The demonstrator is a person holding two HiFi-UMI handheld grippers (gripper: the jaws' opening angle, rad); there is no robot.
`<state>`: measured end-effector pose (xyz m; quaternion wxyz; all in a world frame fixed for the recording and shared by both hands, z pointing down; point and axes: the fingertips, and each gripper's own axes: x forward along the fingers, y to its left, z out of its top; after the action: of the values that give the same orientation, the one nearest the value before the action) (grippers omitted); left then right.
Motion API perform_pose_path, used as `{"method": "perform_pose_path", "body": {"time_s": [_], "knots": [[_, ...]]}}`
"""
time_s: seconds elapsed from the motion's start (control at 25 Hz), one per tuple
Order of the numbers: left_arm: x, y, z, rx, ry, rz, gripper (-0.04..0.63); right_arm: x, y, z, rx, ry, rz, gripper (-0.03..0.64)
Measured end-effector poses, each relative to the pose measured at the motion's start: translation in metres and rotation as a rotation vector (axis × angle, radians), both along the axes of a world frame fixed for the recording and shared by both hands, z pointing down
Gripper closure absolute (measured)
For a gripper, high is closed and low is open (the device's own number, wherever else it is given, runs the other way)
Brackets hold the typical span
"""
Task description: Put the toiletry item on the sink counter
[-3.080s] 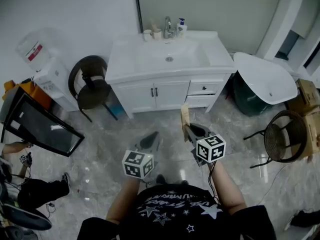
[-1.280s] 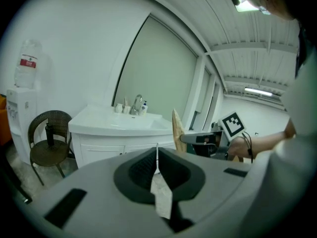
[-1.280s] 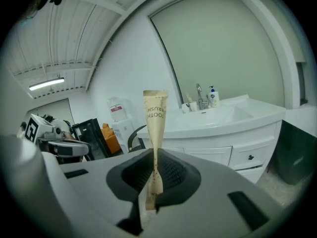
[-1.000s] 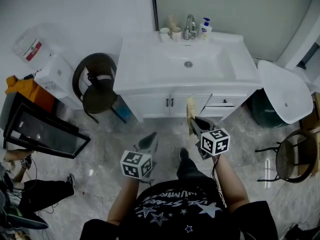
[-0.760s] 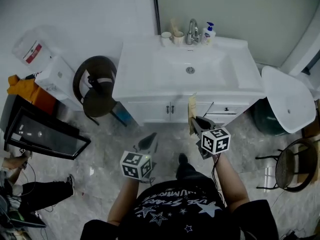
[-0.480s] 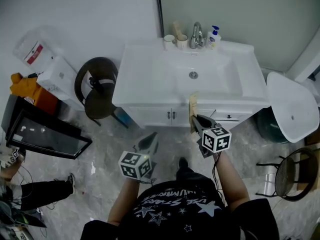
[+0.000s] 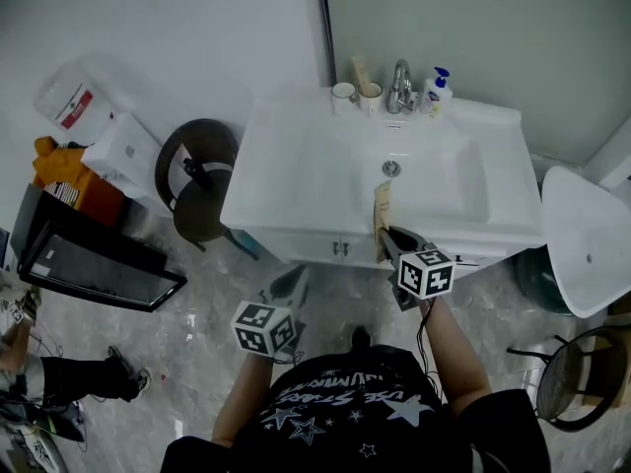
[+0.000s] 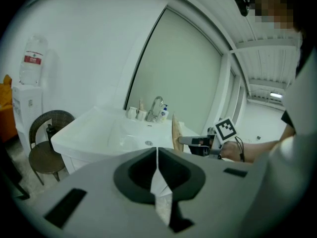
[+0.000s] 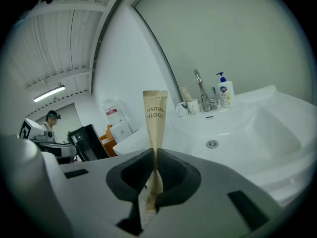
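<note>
R gripper clamped packet; only its view showed "TOOTH BRUSH". L gripper jaws together, empty. Cup held pale stick.

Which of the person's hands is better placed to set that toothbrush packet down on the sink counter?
Right. The right gripper grips the toothbrush packet upright at the front edge of the sink counter; the left gripper is shut, empty, lower, over the floor.
</note>
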<state>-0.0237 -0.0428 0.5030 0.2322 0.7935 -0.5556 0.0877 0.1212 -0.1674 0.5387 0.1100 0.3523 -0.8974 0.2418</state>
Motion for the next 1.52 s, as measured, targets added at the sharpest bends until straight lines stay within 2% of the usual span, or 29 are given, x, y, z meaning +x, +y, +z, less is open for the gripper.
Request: {"method": "perform_pose_path", "body": {"time_s": [0.32, 0.64, 1.0, 1.32, 1.52], "knots": [[0.003, -0.032, 0.003, -0.002, -0.010, -0.061, 0.575, -0.005, -0.046, -0.007, 0.021, -0.010, -0.054, 0.581], [-0.012, -0.039, 0.004, -0.024, -0.015, -0.107, 0.575, -0.020, -0.049, 0.001, -0.013, -0.025, -0.084, 0.581], [-0.034, -0.078, 0.011, -0.010, -0.014, -0.079, 0.575, -0.046, -0.065, 0.007, -0.015, 0.001, -0.087, 0.581], [-0.094, -0.128, 0.013, -0.006, -0.007, -0.090, 0.575, -0.089, -0.110, 0.009, 0.002, 0.066, -0.083, 0.581], [-0.144, -0.161, 0.017, -0.014, 0.005, -0.106, 0.575, -0.130, -0.139, 0.014, 0.030, 0.166, -0.122, 0.581]]}}
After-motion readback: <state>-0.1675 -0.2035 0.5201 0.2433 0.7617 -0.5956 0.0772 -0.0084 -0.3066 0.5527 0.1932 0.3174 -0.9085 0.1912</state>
